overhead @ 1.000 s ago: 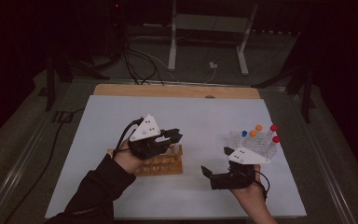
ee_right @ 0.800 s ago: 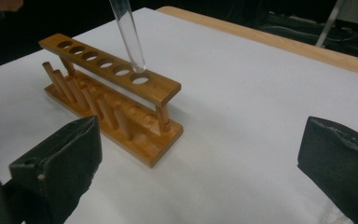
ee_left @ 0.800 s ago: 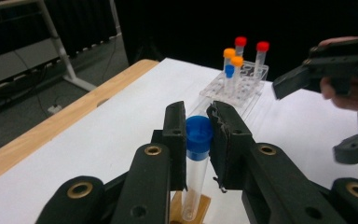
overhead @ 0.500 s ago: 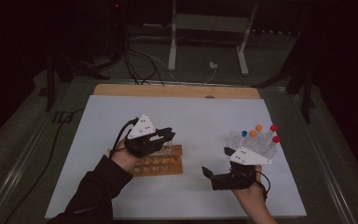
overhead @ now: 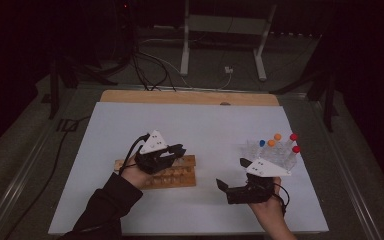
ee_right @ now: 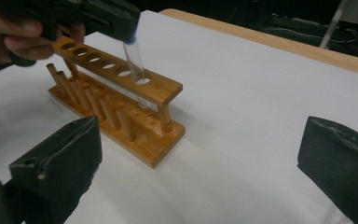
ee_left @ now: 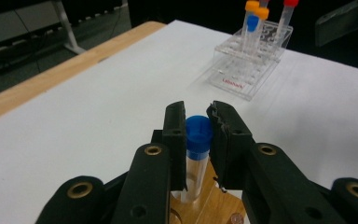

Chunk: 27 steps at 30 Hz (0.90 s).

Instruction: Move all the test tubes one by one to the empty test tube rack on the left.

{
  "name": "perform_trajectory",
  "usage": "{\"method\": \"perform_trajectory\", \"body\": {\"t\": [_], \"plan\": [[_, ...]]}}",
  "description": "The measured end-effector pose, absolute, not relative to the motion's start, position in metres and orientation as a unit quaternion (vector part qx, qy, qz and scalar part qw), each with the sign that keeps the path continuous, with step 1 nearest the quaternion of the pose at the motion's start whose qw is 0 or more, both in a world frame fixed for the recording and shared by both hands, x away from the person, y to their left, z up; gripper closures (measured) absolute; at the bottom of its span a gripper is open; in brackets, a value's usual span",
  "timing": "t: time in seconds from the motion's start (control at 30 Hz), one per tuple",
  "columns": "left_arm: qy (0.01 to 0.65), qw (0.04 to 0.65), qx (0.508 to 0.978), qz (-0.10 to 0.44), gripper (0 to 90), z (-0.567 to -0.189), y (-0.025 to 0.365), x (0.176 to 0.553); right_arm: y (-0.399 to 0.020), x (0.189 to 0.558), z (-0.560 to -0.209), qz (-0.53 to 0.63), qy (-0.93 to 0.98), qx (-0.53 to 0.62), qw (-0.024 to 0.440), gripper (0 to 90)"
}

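We hold a blue-capped tube over the wooden rack.

Our left hand-held gripper (ee_left: 198, 123) pinches a clear plastic tube (ee_left: 196, 156) just under its ribbed blue cap, the toothed black jaws pressed on both sides; in the right gripper view the tube's lower end stands in the last hole of the wooden rack (ee_right: 116, 100), slightly tilted. The rack is a two-tier board with round holes and pegs, toward the desk's (overhead: 205, 125) near edge. Our right hand-held gripper (overhead: 230, 186) rests near the same edge with jaws spread wide, holding nothing. A clear acrylic rack (ee_left: 251, 63) with orange-, red- and blue-capped tubes stands near the right edge.
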State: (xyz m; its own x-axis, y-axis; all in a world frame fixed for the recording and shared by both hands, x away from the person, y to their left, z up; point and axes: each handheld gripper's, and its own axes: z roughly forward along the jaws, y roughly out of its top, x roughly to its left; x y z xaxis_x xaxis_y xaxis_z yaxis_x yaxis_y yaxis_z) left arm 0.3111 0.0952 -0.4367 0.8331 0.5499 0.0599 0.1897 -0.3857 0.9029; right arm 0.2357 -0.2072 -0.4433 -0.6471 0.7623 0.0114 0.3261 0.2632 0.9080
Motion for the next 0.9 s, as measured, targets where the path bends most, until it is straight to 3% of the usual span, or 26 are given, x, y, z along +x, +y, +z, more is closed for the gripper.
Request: {"method": "perform_trajectory", "body": {"t": [0.9], "plan": [[0.239, 0.483, 0.826, 0.169, 77.2, -0.456, 0.091, 0.314, -0.212, 0.237, -0.435, 0.498, 0.762, 0.353, 0.217, 0.0]]}}
